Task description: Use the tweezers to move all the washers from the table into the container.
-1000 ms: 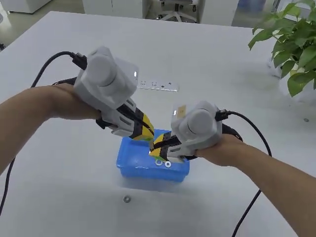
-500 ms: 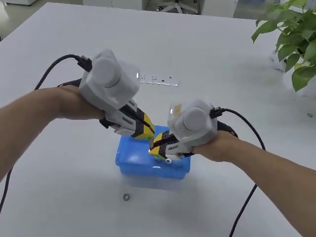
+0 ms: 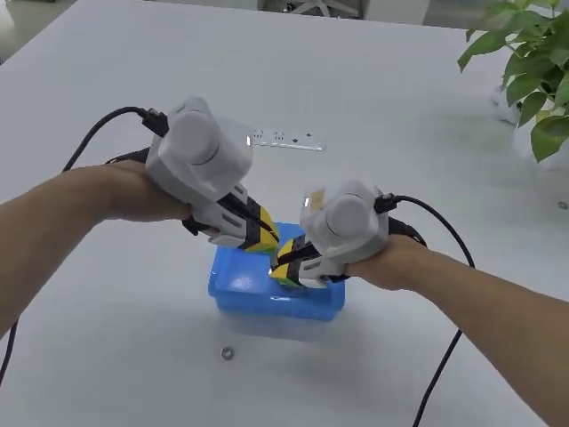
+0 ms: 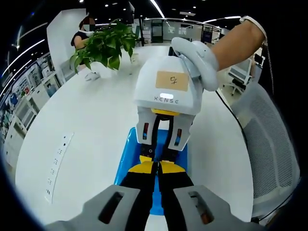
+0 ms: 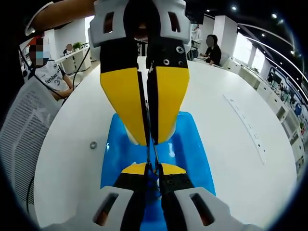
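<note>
A blue open-top container (image 3: 233, 286) is seen on the white desk (image 3: 400, 116), w/ both claws held over its near-right part. Its contents can't be made out: in the head view the inside is mostly hidden by the claws, and in the right gripper view only bare blue floor (image 5: 192, 144) is seen beside the jaws. One washer (image 3: 228, 353) is seen lying on the desk, just outside the container's near wall, apart from it; in the right gripper view it (image 5: 93, 144) is seen to the left of the blue rim. The left claw (image 3: 260, 238) is clenched, w/ the thin tweezers (image 5: 148, 154) pinched between its yellow pads (image 5: 122, 96). The tweezers are run down into the right claw (image 3: 286, 272), whose jaws are likewise squeezed together on them, tip to tip w/ the left claw above the container. As for writing, "XENSE" is read on the right claw's white housing (image 4: 166, 99) in the left gripper view; above it a tan sticker (image 4: 172, 80) w/ a handwritten mark is seen, not legible. A white power strip (image 3: 286, 140) is laid flat farther back, and a plant (image 3: 524, 62) is seen at the far right corner.
</note>
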Tool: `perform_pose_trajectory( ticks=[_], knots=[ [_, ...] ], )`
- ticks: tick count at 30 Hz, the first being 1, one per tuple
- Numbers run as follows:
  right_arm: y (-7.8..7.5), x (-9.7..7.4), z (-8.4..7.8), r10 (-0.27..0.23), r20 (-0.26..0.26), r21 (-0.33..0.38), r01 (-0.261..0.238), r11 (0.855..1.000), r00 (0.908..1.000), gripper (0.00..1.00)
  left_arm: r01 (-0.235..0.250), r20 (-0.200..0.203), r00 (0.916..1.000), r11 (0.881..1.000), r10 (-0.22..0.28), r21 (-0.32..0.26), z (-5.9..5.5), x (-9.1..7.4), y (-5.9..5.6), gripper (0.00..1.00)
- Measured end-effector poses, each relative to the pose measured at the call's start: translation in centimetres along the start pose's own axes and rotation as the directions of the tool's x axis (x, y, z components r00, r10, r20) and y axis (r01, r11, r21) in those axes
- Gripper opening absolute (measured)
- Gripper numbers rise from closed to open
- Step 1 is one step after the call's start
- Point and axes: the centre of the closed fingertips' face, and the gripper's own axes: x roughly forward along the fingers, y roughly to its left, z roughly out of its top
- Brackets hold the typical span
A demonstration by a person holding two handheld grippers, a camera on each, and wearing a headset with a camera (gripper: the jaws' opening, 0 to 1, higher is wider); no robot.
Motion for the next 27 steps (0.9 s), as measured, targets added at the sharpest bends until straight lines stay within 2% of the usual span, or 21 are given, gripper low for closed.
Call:
perform_pose_trajectory(
  ticks=[14,27],
  knots=[
    [0.2,0.0,0.0,0.003,-0.008,-0.010,-0.003,1.000,1.0000,0.11,0.001,-0.004,1.0000,1.000,-0.001,0.012,0.0,-0.1,-0.2,0.06],
    [0.9,-1.2,0.6,-0.007,0.007,-0.016,0.007,1.000,1.0000,0.11,0.005,0.003,1.0000,1.000,-0.005,0.026,0.8,-0.8,-1.0,0.06]
  ],
)
